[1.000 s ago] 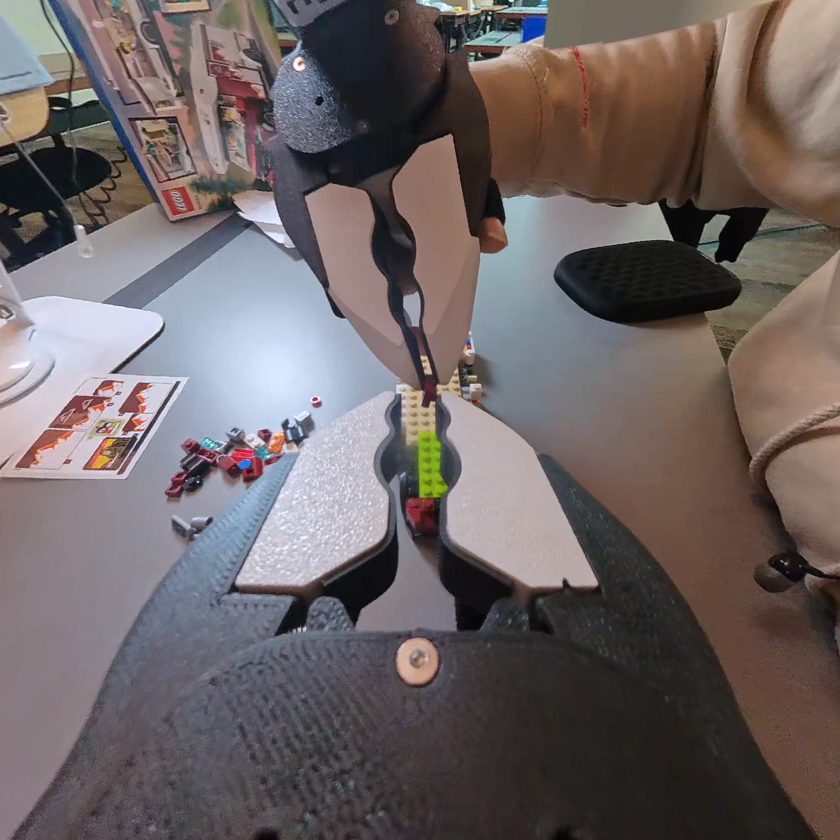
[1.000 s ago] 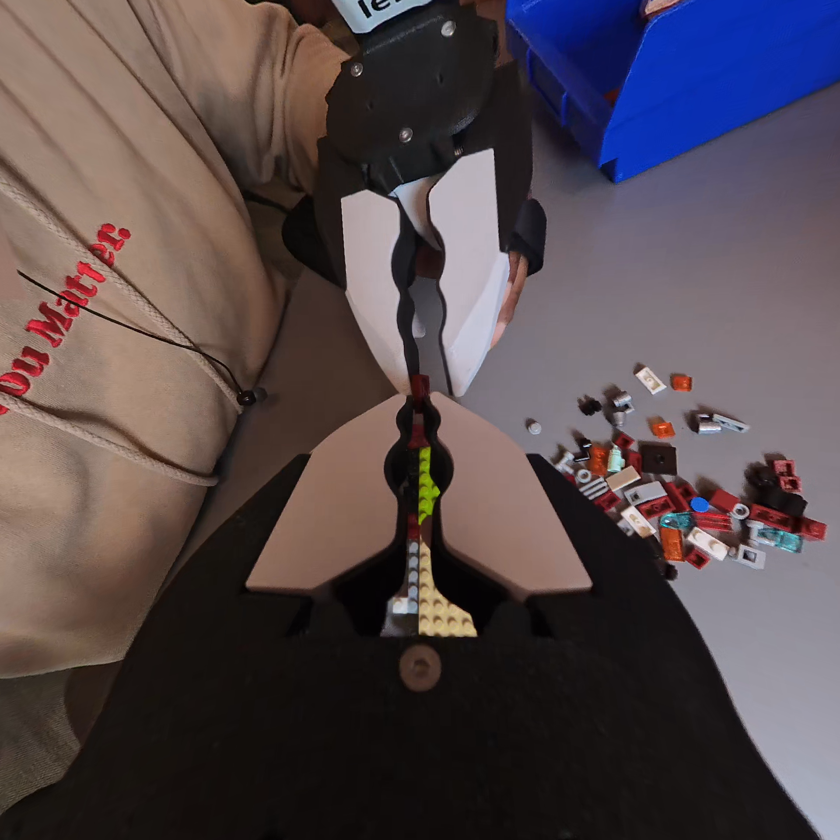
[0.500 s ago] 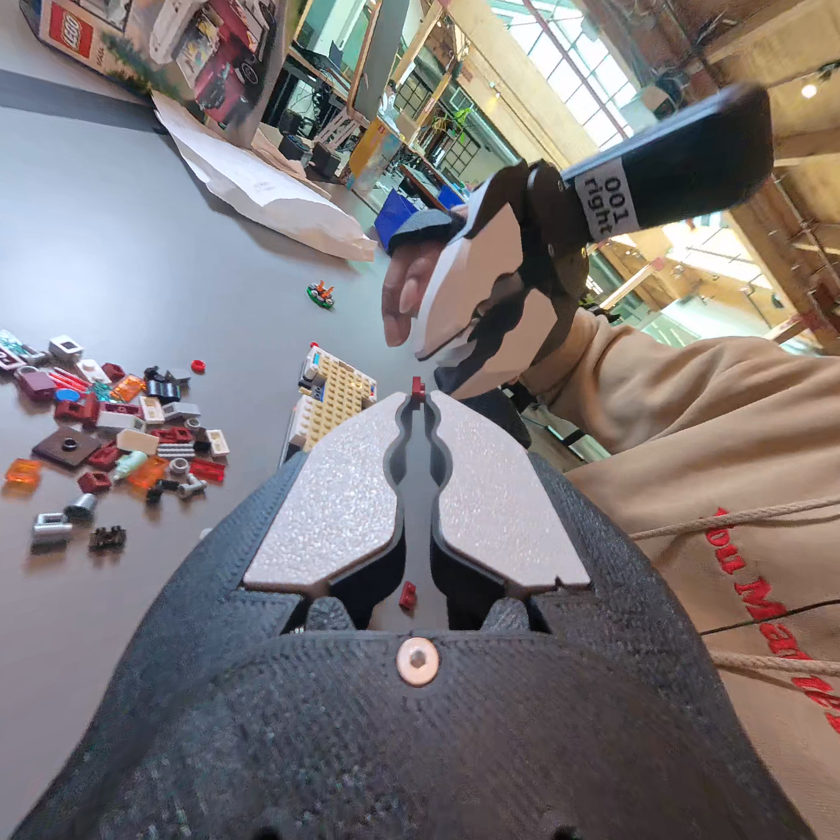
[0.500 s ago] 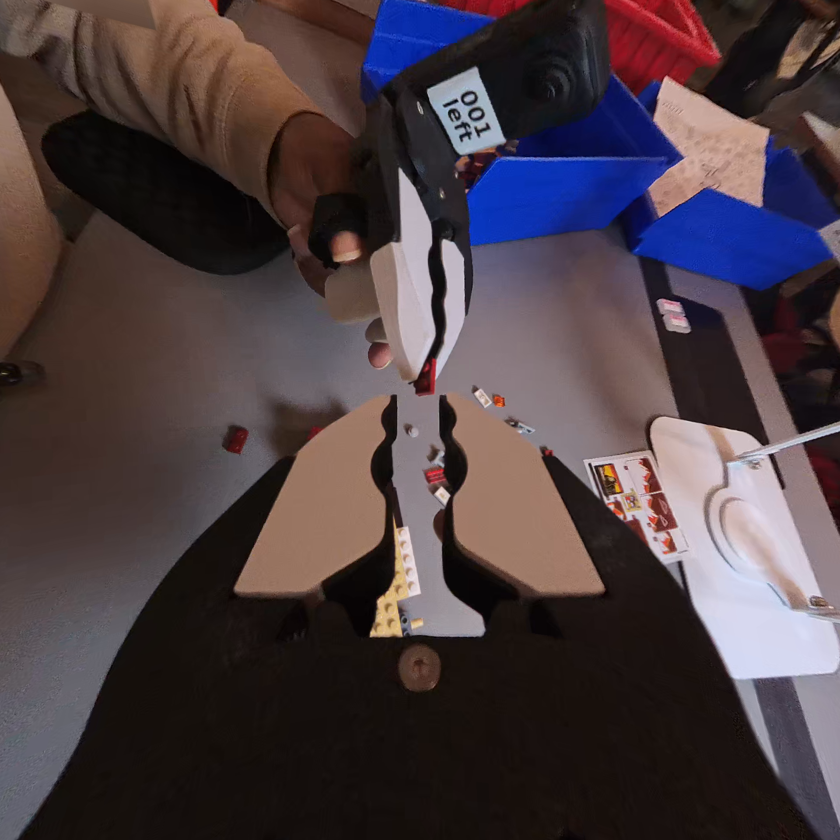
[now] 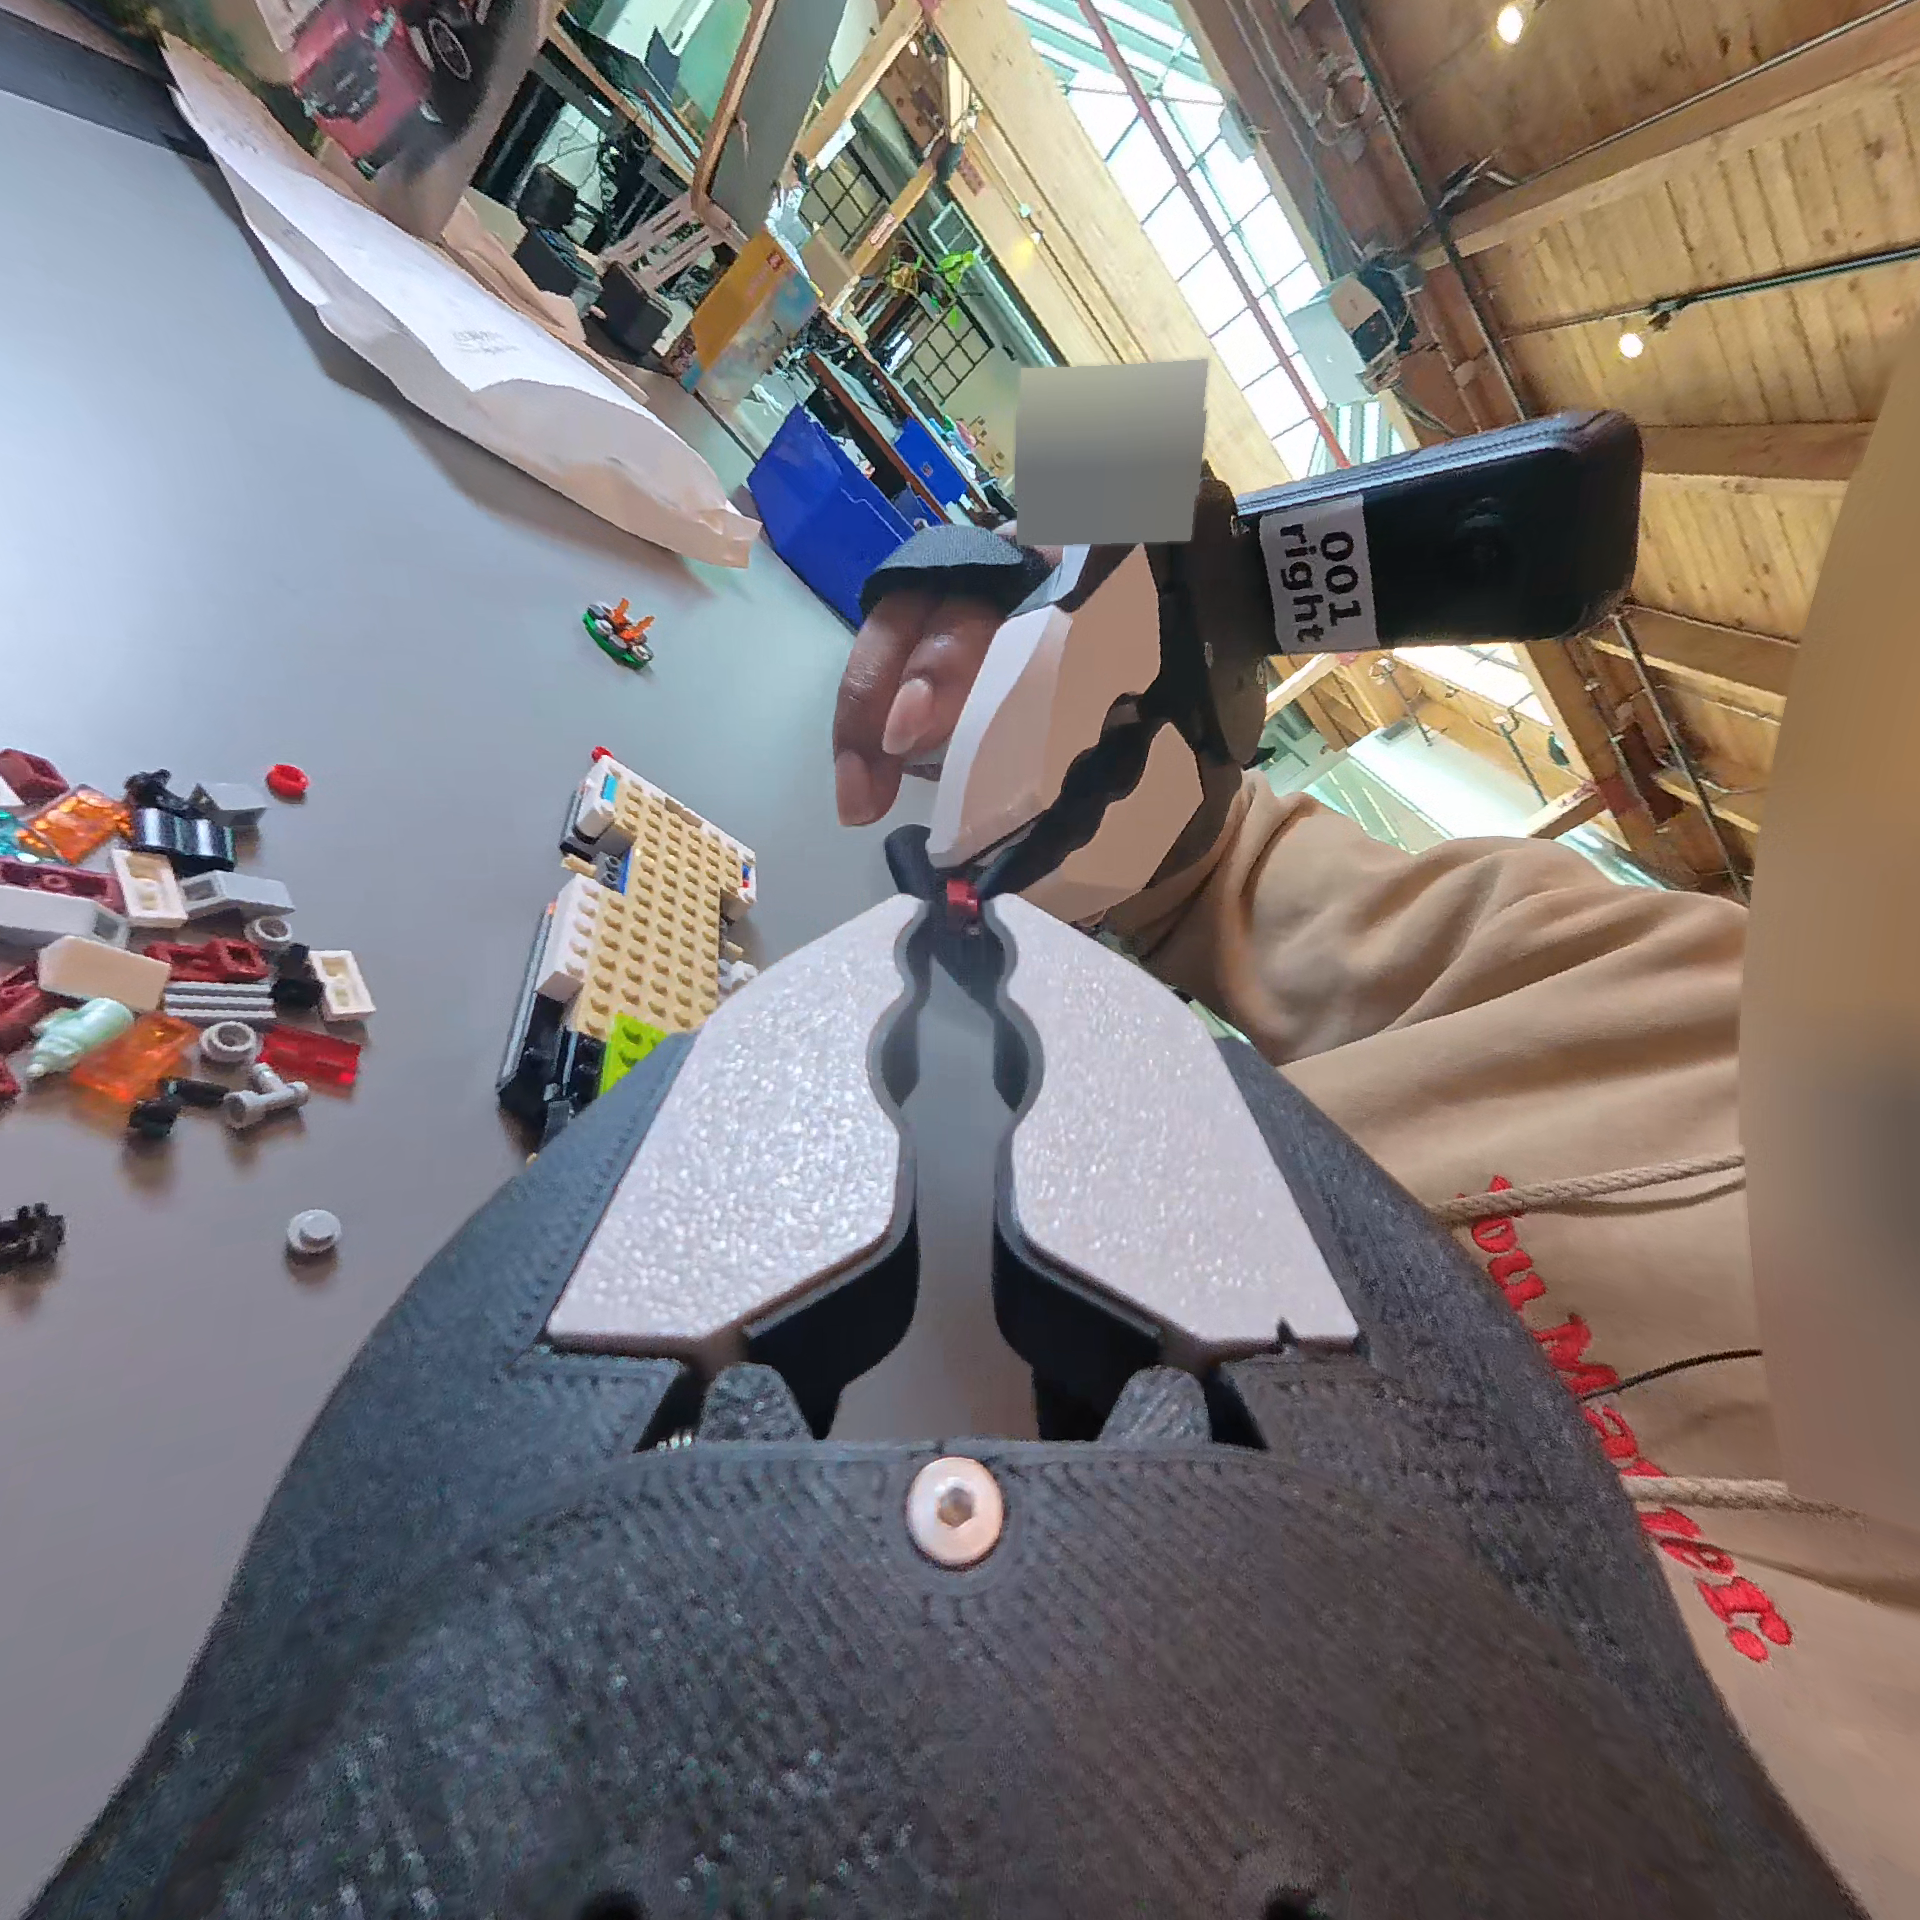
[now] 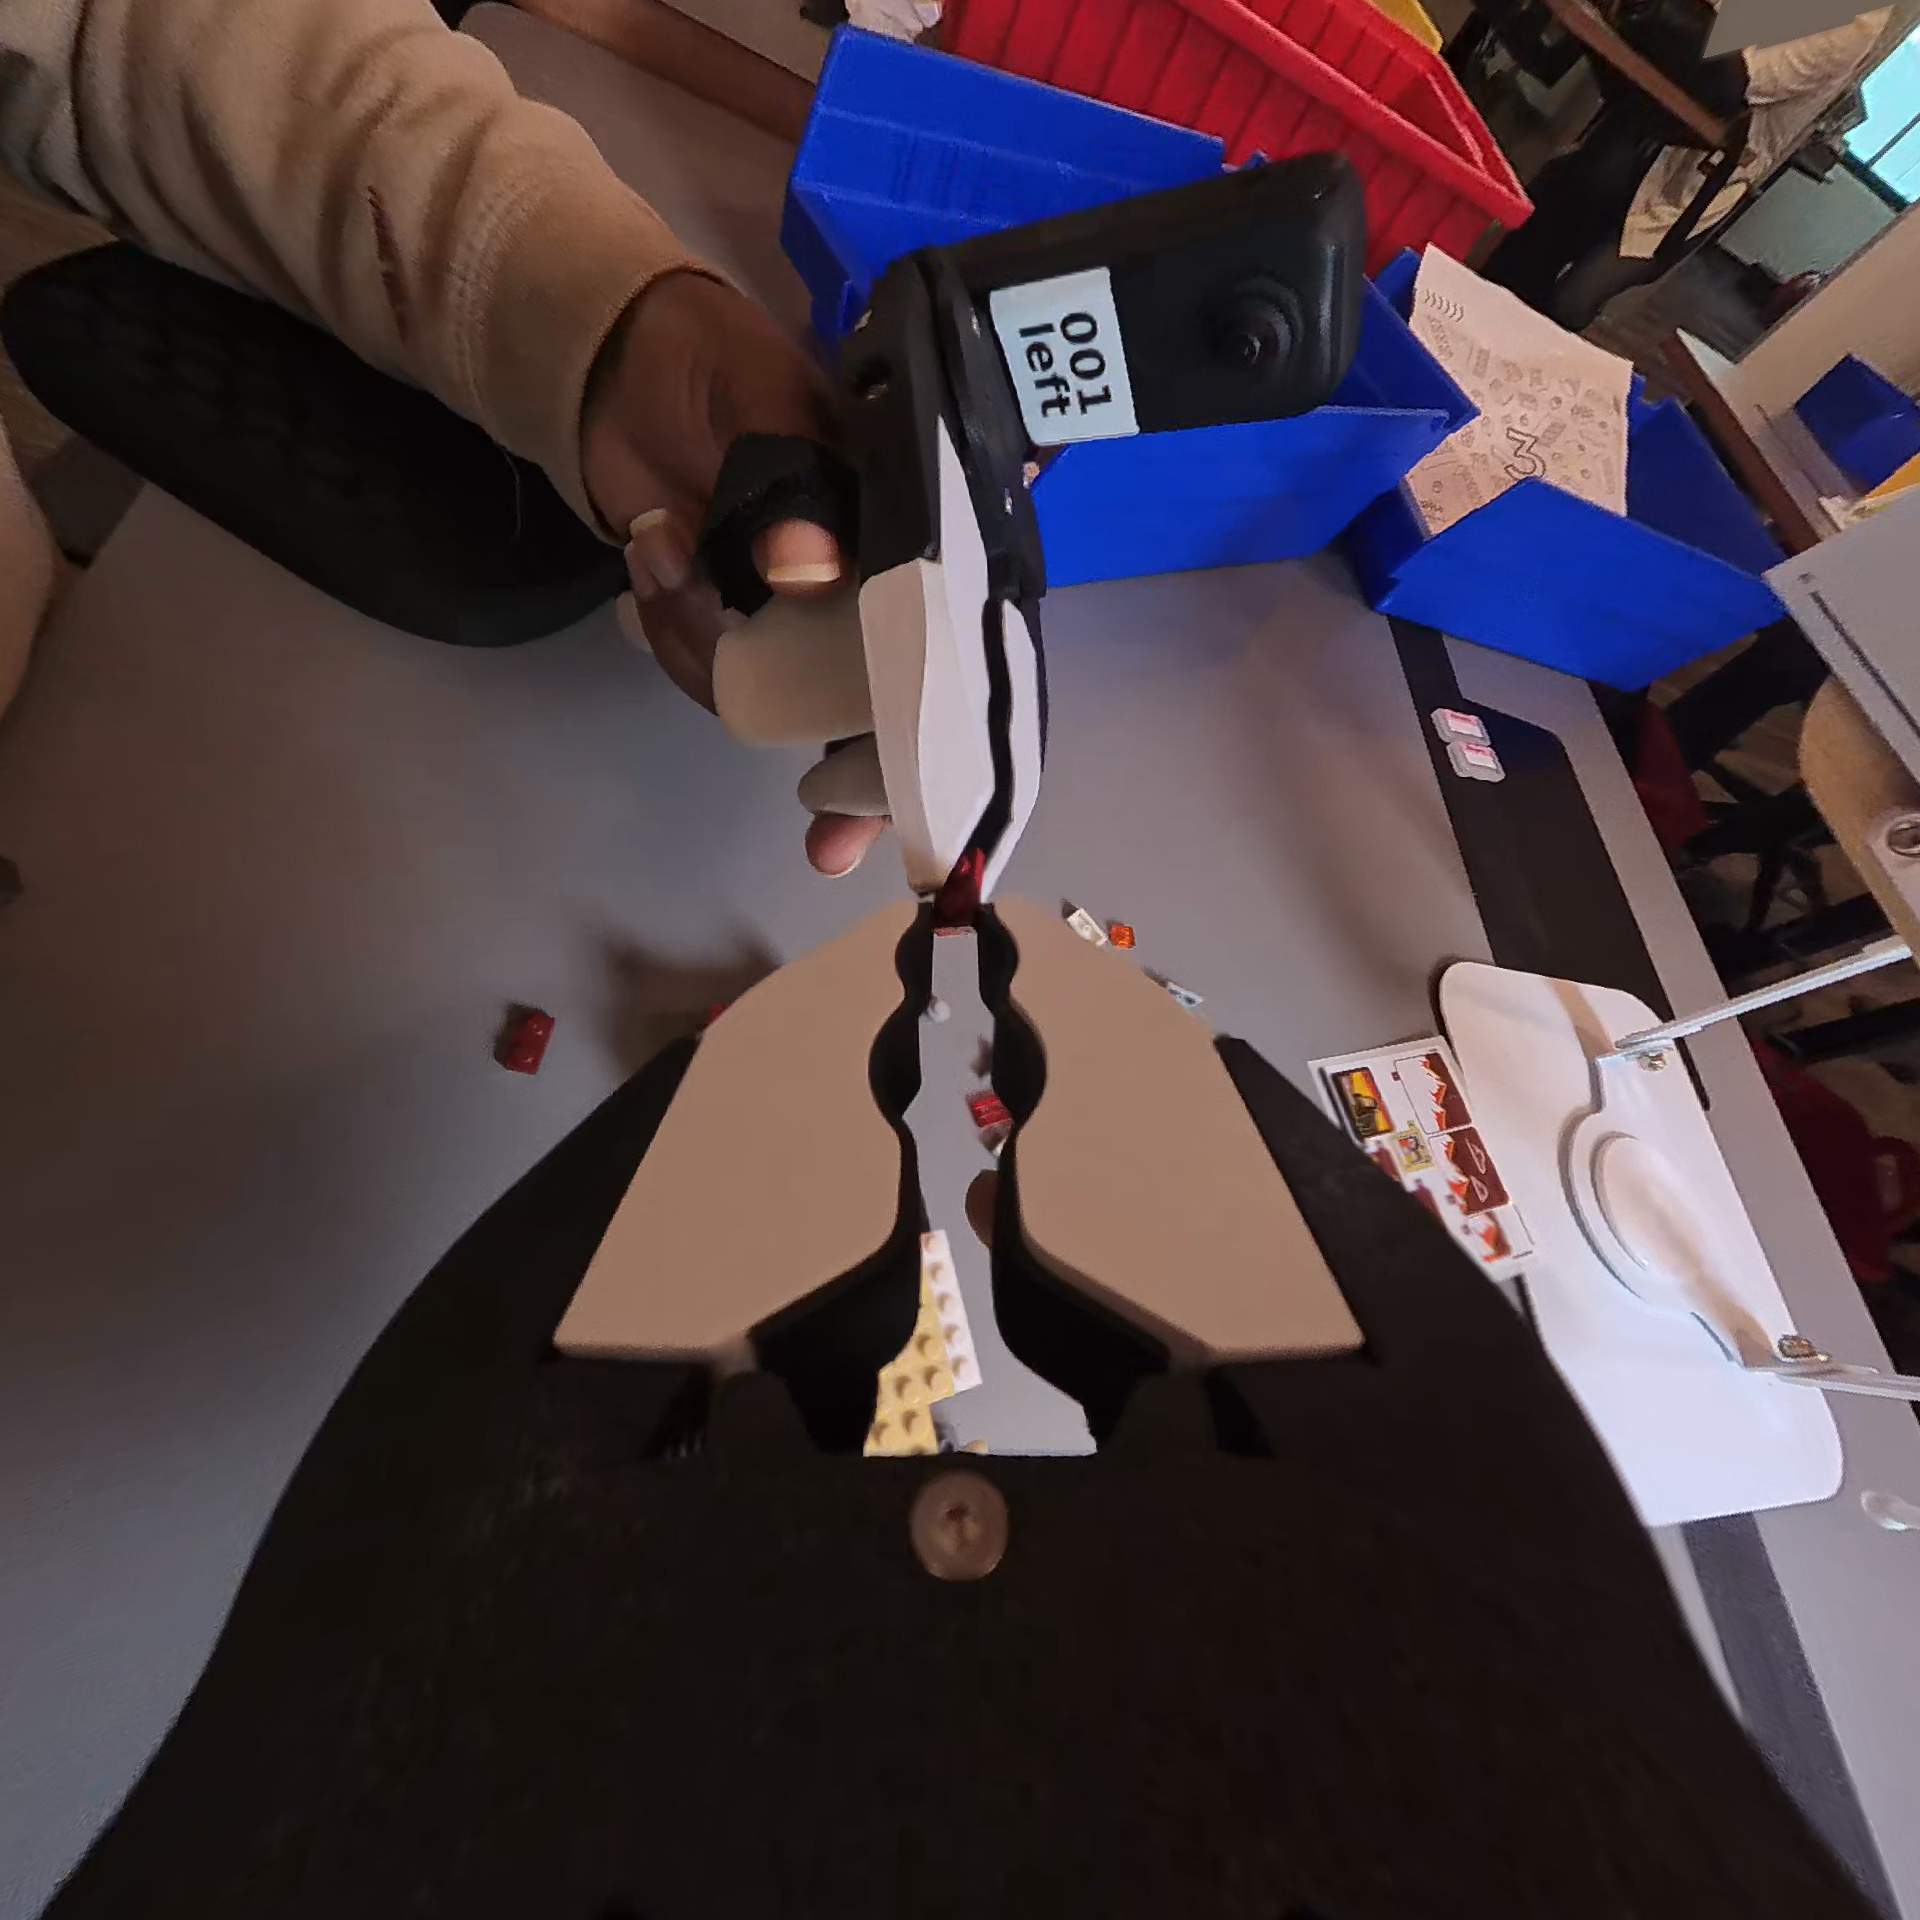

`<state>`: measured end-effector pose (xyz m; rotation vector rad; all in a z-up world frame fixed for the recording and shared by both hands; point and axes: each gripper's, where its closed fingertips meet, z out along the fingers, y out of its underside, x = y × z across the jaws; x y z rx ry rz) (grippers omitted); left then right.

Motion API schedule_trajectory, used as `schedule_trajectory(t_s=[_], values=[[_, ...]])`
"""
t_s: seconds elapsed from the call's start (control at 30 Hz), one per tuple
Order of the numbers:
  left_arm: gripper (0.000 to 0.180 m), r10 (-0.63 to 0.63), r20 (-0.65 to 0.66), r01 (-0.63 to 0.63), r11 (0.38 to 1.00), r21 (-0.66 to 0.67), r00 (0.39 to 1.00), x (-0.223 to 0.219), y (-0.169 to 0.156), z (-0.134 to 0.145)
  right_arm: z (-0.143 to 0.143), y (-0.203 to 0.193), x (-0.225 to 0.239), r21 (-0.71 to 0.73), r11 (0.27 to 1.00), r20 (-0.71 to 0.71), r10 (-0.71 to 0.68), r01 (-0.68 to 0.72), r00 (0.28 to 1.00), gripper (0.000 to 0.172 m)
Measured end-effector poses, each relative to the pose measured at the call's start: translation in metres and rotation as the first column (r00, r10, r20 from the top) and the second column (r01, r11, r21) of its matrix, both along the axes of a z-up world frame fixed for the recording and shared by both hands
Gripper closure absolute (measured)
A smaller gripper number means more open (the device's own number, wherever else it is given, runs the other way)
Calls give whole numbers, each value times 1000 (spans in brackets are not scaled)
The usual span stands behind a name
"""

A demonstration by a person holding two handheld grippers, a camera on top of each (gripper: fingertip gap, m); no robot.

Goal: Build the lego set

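Above the grey table (image 5: 312,520), my two handheld grippers meet tip to tip over one small red brick piece (image 5: 961,899). My right gripper (image 6: 954,920) is pinched onto its lower edge. The left gripper (image 5: 956,914) flanks the same piece with narrow jaws, and I cannot tell whether its pads press on it. Below, a partly built model (image 5: 660,914) lies flat: a tan studded plate edged with white, black and lime bricks. Left of it are scattered loose pieces (image 5: 156,935), glossy dark red, matt grey and clear orange. A stray red brick (image 6: 525,1039) sits apart, and a printed sticker sheet (image 6: 1423,1143) lies near hard blue plastic bins (image 6: 1195,499).
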<state>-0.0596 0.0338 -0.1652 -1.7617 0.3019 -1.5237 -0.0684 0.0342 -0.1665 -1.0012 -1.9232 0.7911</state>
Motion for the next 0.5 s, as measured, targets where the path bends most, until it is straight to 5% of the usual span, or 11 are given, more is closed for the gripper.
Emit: schedule_trajectory(t_s=[0.23, 0.33, 0.5], values=[[158, 85, -298, -18, 975, 221, 951, -24, 0, -8, -64, -45, 55, -252, 967, 336, 124, -38, 934, 164], [159, 139, -444, -9, 959, 282, 885, -30, 4, -25, -97, -58, 67, -282, 959, 437, 115, 14, 892, 164], [159, 119, -518, 33, 961, 275, 847, -23, 3, -43, -114, -58, 69, -249, 965, 536, 71, 77, 841, 163]])
